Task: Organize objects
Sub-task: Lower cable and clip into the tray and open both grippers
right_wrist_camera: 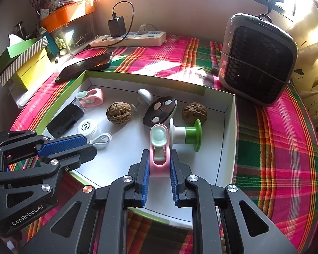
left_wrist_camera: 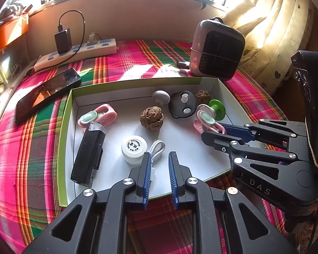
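A shallow white box [right_wrist_camera: 226,127] with green outer walls lies on the plaid-covered counter [right_wrist_camera: 275,148], holding the small things. At its left edge a black rectangular device [left_wrist_camera: 87,156] lies lengthwise, with a pink clip [left_wrist_camera: 99,114] just beyond it toward the far left corner. Next to the device stands a white round jar [left_wrist_camera: 134,147], touching a looped white cable [left_wrist_camera: 158,148]. The left gripper [left_wrist_camera: 158,158] hangs over the box's near edge, its blue-padded fingers [left_wrist_camera: 147,169] apart around nothing, the cable loop just ahead of them. Toward the middle sits a walnut [left_wrist_camera: 151,117]; behind it, near the far wall, a grey knob [left_wrist_camera: 161,97] and a black disc [left_wrist_camera: 182,104] with three silver dots. A second walnut [right_wrist_camera: 194,111] rests by the far right corner, beside a white-and-green spool [right_wrist_camera: 186,135] lying on its side. The right gripper [right_wrist_camera: 159,163] is clamped on a second pink clip [right_wrist_camera: 159,146] (mint pad facing up), close to the spool. Beyond the box's far right corner stands a small heater [right_wrist_camera: 258,61].
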`<state>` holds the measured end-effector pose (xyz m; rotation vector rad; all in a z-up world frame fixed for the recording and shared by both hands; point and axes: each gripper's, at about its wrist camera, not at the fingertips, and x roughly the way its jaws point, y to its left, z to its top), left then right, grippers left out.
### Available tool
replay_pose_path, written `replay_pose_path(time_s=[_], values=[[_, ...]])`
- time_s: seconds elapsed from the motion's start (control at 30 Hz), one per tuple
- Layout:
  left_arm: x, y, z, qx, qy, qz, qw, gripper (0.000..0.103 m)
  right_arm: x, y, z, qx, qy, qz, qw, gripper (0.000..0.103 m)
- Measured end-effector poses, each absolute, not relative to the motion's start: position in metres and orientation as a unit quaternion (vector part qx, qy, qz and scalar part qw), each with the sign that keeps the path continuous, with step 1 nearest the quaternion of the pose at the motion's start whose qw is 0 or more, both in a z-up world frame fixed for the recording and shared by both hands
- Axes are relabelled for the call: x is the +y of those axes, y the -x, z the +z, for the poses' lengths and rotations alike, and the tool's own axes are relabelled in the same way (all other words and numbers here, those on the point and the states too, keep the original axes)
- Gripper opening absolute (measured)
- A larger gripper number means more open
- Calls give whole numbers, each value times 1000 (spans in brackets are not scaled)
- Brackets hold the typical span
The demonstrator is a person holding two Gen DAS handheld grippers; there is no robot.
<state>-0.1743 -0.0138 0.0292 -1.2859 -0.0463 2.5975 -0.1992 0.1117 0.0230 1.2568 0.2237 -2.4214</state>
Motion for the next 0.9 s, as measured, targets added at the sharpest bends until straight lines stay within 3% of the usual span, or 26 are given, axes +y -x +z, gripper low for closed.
replay_pose_path(time_s=[0.43, 0.63, 0.8, 0.9], values=[[-15, 174, 30, -13, 440, 890, 115, 20, 113, 198, 20, 77, -453, -866, 200, 19], [-18, 173, 30, -9, 440, 892, 99, 29, 116, 193, 23, 67, -448, -869, 197, 34], [-17, 168, 32, 4, 433, 898, 83, 37, 117, 187, 25, 65, -442, -875, 186, 35], [-19, 164, 35, 1, 428, 900, 78, 38, 119, 183, 27, 55, -438, -879, 182, 43]])
